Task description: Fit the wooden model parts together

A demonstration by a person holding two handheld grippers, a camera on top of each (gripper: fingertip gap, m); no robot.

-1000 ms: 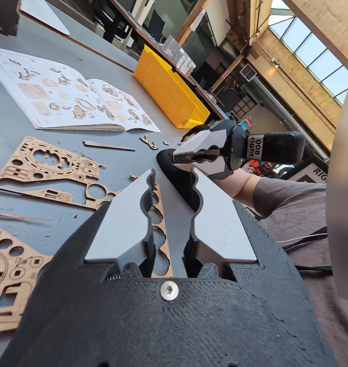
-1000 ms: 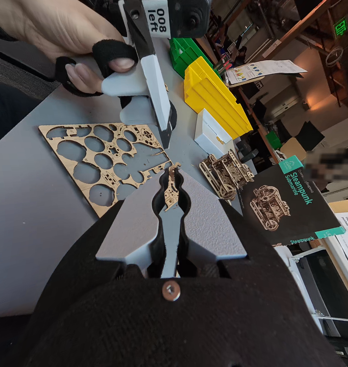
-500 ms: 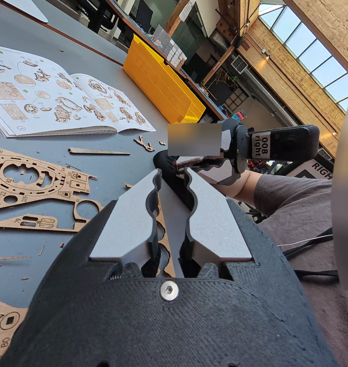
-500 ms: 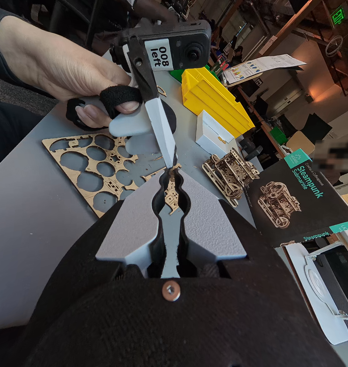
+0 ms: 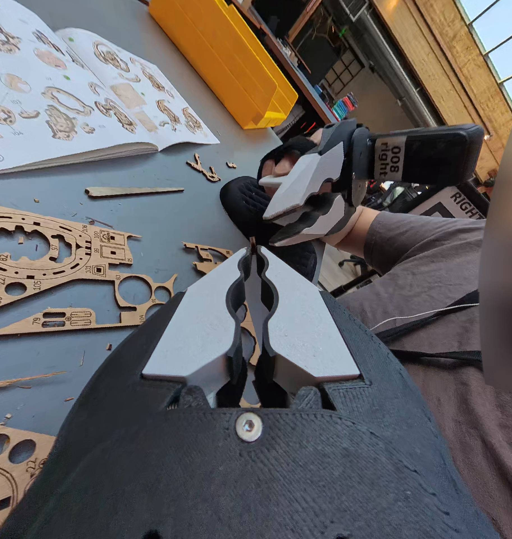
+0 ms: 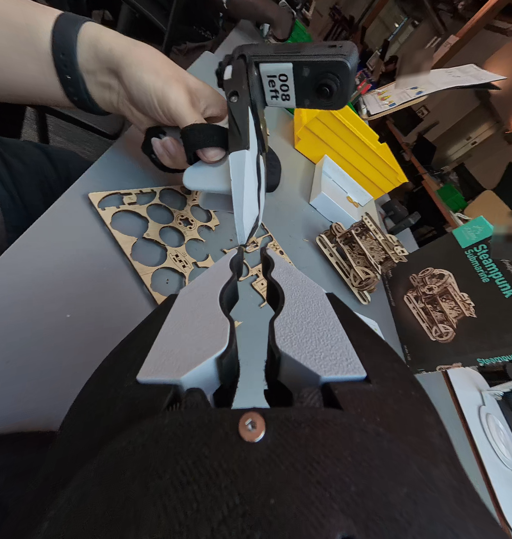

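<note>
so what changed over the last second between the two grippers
The small wooden piece changed grippers. The right gripper had it clamped, and its jaws now stand open and empty. The left gripper came in with open jaws and has shut them on the piece at the very tips. The punched wooden sheet and the part-built wooden model lie where they were.

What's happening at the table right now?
A person holds a gripper in each hand over the grey table. The left gripper is pinched shut on a small wooden part at its tips. The right gripper is open and empty, tips close to that part. The half-built wooden model stands apart on the table, beside a punched-out sheet.
</note>
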